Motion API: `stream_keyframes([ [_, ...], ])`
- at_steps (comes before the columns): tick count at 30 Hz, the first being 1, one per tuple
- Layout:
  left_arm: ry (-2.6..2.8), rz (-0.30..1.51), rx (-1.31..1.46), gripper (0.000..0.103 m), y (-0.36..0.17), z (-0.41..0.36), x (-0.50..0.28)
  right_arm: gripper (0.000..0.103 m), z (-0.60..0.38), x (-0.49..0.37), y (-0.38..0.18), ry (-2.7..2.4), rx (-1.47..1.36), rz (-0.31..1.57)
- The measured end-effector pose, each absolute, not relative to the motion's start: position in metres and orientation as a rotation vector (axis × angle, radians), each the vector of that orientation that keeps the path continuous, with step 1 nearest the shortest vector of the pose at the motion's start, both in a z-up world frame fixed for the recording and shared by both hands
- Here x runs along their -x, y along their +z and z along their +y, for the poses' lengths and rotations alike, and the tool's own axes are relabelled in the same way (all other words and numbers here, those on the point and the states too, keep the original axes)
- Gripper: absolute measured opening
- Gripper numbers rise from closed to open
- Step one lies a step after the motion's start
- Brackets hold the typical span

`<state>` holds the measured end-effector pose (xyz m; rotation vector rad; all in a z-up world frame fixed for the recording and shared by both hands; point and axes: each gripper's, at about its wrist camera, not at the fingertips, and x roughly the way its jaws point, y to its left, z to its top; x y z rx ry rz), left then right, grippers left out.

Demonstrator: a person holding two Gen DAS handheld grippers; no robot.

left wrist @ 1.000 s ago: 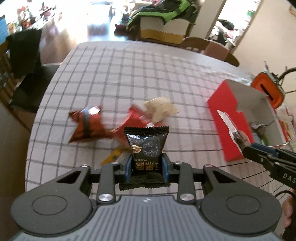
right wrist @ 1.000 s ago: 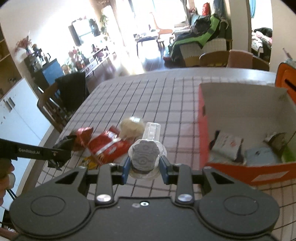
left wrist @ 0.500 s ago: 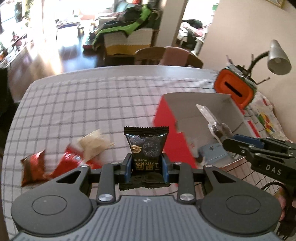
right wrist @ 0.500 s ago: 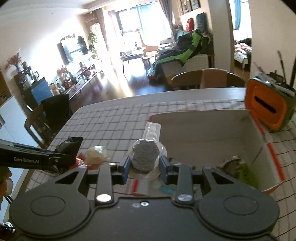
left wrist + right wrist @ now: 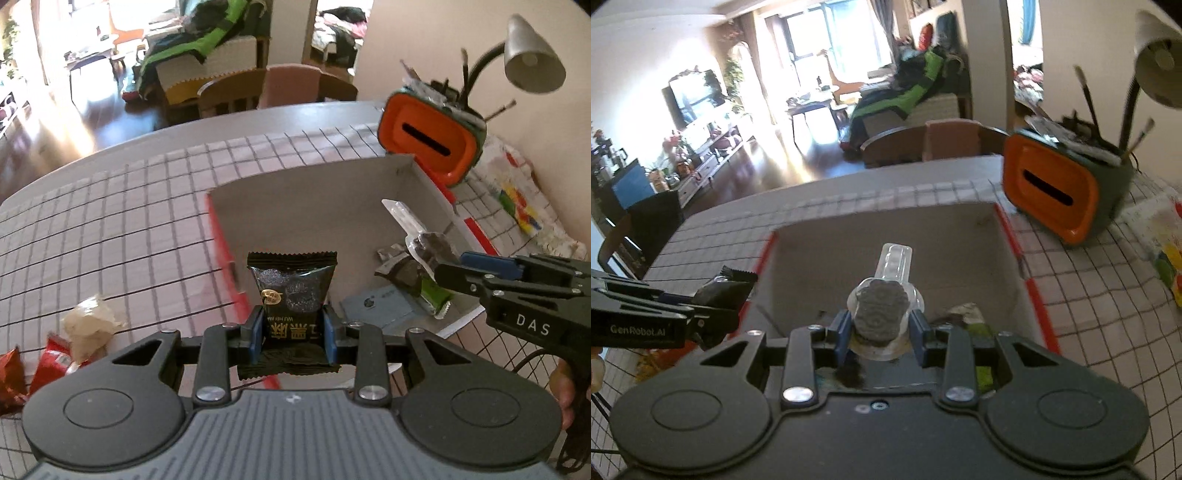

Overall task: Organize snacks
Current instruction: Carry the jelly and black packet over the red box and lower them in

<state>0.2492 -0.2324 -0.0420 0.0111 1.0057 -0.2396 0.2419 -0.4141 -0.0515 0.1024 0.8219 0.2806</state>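
Two snacks arrive at a red-sided box [image 5: 221,236] on a grid-patterned desk [image 5: 129,221], each carried in a hand-held gripper. The left hand-held gripper [image 5: 292,332] is clamped narrowly on a black foil packet [image 5: 291,291], held upright by its lower half, with the packet just over the box's near left wall. The right hand-held gripper [image 5: 880,332] pinches a clear-wrapped dark sweet [image 5: 881,308], its twisted wrapper end pointing forward over the open box [image 5: 1008,236].

Inside the box lie a grey flat packet [image 5: 384,306], a green wrapper [image 5: 434,295] and a dark crumpled one [image 5: 399,266]. More snacks wait on the desk to the left of the box: a pale crinkled packet [image 5: 90,325] and red ones [image 5: 51,358]. An orange-fronted holder [image 5: 1049,195] stuffed with brushes stands beyond the box's far corner.

The step in hand looks like the drop. To do it well, each snack should be wholly past the box wall before the jaws part. The black packet, judged from its place over the red edge, wants carrying further in, or it may tip out onto the desk. The two hand-held grippers are near each other over the box, so releasing one after the other would avoid a knock. The bare floor of the box at the far side offers the clearest landing.
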Motion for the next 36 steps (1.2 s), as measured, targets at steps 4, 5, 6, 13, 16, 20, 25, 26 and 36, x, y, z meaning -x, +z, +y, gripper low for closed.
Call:
stream_keyframes([
  [4,-0.243,1.032,-0.045,0.031,-0.055,-0.255,-0.264,0.033,-0.431,-0.246,-0.061,0.280,-0.081,0.853],
  [5,-0.244,1.043,-0.050,0.031,-0.058,-0.259,-0.268,0.033,-0.433,-0.247,-0.063,0.287,-0.074,0.862],
  [6,-0.245,1.054,-0.053,0.031,-0.062,-0.263,-0.271,0.033,-0.433,-0.248,-0.065,0.288,-0.060,0.866],
  [13,-0.212,1.139,-0.048,0.031,-0.084,-0.281,-0.301,0.033,-0.434,-0.263,-0.081,0.315,0.025,0.920],
  [16,-0.198,1.166,-0.070,0.031,-0.092,-0.287,-0.311,0.033,-0.434,-0.270,-0.087,0.327,0.038,0.951],
  [20,-0.183,1.214,-0.073,0.031,-0.102,-0.293,-0.325,0.033,-0.431,-0.274,-0.095,0.343,0.073,0.967],
  [25,-0.173,1.257,-0.090,0.031,-0.110,-0.298,-0.336,0.033,-0.425,-0.279,-0.099,0.368,0.105,0.989],
  [26,-0.172,1.269,-0.088,0.031,-0.113,-0.298,-0.338,0.033,-0.424,-0.281,-0.099,0.372,0.110,0.991],
  [36,-0.149,1.357,-0.073,0.032,-0.136,-0.299,-0.355,0.033,-0.422,-0.295,-0.101,0.375,0.135,1.026],
])
